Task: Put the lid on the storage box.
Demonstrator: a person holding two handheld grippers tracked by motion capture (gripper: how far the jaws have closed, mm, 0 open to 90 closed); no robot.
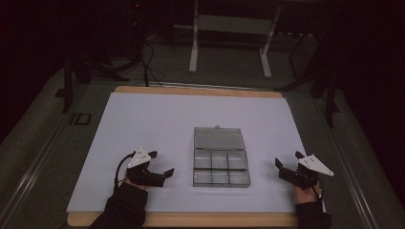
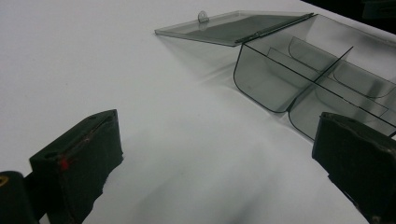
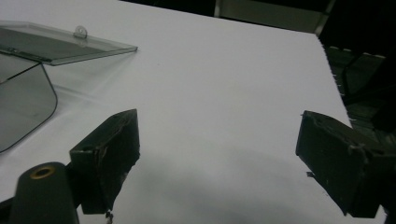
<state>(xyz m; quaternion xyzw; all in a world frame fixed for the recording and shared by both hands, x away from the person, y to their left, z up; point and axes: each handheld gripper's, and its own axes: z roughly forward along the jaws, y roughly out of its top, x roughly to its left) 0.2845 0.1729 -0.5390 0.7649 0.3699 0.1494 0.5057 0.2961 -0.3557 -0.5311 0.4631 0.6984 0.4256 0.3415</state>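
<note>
The left gripper (image 1: 161,164) sits at the lower left of the high view, its jaws spread apart with nothing between them, resting low over the white sheet (image 1: 157,119) that covers the table (image 1: 200,90). In the left gripper view its two black jaws rise from the bottom corners, wide apart, with bare white sheet between them. The right gripper (image 1: 288,162) is at the lower right of the high view, jaws likewise spread and empty; in the right gripper view they stand well apart over the sheet near its right edge. Each gripper is held by a hand in a dark sleeve coming in from the bottom edge.

Between the two grippers, at the centre of the high view and slightly below the middle, lies the clear compartment box (image 1: 220,169), apart from both. Its compartments look empty. Its lid (image 1: 218,138) is swung open and lies flat on the sheet behind it, toward the top of the frame, with a small tab at its far edge.
</note>
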